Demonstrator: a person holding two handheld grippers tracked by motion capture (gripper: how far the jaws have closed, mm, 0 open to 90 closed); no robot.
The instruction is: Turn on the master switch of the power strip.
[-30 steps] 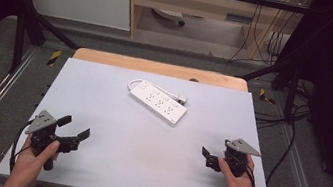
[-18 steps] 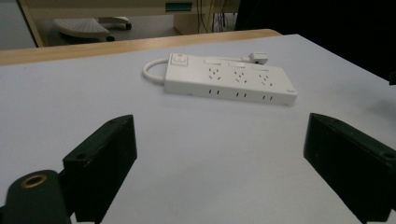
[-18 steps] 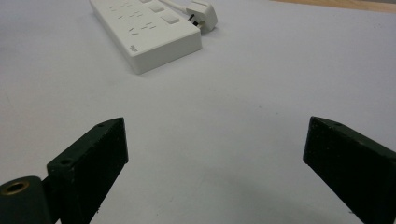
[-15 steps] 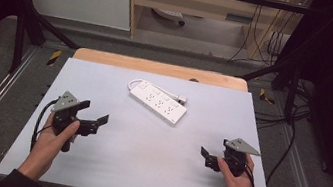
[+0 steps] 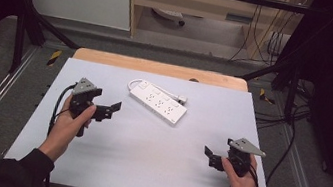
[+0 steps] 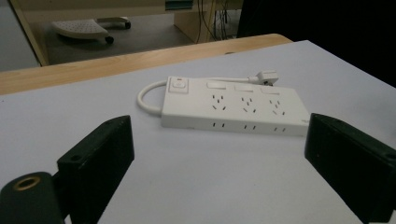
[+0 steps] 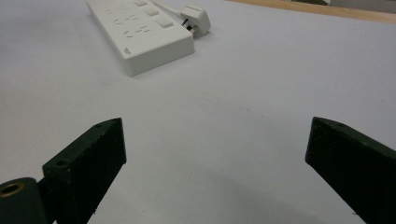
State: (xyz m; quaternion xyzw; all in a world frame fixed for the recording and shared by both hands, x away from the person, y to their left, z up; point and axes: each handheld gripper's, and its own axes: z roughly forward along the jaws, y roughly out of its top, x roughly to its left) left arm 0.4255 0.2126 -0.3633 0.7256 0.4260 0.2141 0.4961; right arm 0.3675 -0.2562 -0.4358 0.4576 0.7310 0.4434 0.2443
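Your left gripper [image 5: 106,110] hovers with its jaws spread wide, just left of the white plastic power strip [image 5: 157,103], which lies flat at the far middle of the grey table [image 5: 143,161]. Your right gripper [image 5: 212,157], jaws wide apart too, sits near right, well apart from it.
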